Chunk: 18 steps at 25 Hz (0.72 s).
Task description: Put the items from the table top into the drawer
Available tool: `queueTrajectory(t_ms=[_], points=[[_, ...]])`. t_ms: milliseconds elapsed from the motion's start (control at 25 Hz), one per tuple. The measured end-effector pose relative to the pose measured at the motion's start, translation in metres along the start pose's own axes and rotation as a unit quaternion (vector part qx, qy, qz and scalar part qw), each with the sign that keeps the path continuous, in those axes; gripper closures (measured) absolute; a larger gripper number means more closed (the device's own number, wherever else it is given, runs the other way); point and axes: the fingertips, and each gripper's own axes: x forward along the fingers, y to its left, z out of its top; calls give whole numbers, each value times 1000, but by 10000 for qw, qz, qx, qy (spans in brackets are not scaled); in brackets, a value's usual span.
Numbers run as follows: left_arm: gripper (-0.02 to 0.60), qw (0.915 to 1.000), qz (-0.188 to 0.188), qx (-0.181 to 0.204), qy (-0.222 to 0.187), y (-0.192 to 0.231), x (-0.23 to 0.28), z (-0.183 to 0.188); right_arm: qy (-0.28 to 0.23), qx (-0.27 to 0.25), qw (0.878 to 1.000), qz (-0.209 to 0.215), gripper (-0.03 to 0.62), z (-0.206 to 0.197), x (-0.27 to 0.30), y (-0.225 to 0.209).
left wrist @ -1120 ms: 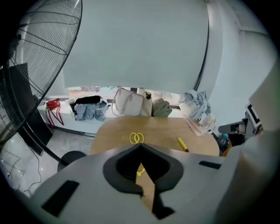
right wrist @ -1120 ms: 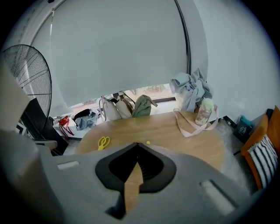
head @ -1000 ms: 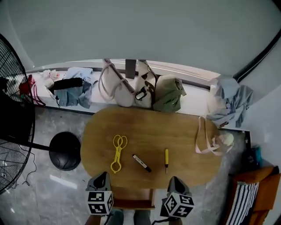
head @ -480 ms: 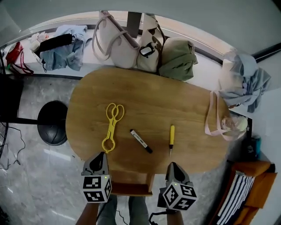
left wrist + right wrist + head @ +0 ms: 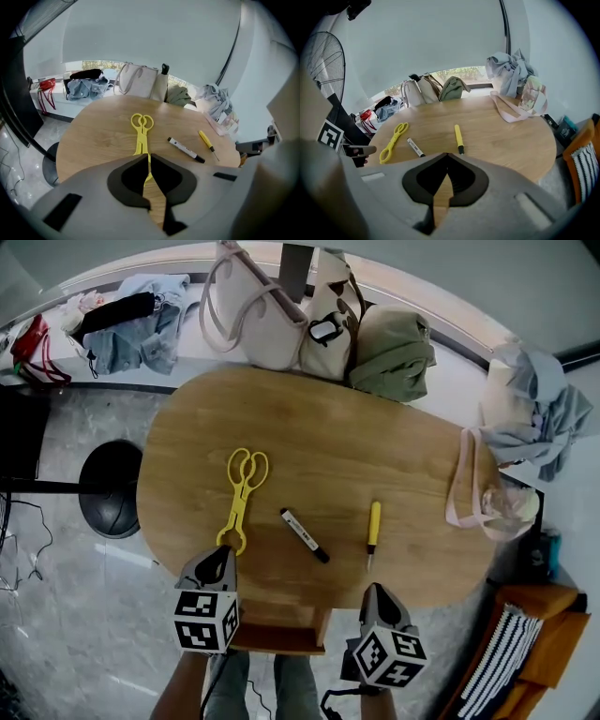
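tongs [image 5: 242, 498], marker [image 5: 305, 535], screwdriver [image 5: 373, 526]: all 3 lay unstowed on the table [image 5: 375, 427]; left gripper [image 5: 225, 552] and right gripper [image 5: 375, 590] were clenched, empty.

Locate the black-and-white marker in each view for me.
Head view: marker just below picture centre.
Left gripper view: marker right of centre, slightly below mid-height.
Right gripper view: marker left of centre.
Shared landmark: yellow scissor tongs, always just left of it.

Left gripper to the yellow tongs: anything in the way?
Nothing visible. The yellow tongs lie on bare table just ahead of the left gripper, whose jaws are shut and empty; the marker lies apart, to their right.
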Motion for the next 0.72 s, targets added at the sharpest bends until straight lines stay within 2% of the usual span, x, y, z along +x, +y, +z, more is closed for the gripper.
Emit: queueTrajectory(t_ms=[80,120,160,200,360,480,720], points=[[584,9999,-71,68,45,-2,6,3,34,24,10000,-19,588,-2,1,-3],[562,9999,-103,102,70,-2,9,5,48,35,10000,-30,588,-3,1,-5],[464,9998,-138,126,98,-3,12,6,60,46,10000,-44,588,-4,1,-7],[442,9997,-159,144,119,-3,14,7,73,58,9999,-60,589,-5,1,-9],[442,9994,-79,300,128,-1,24,13,113,118,9998,-114,589,-7,3,-18],[407,9987,-2,478,191,4,33,16,145,158,9997,-147,589,-10,4,-23],[379,9952,218,854,420,12,51,21,195,266,9993,-184,588,-10,8,-30]])
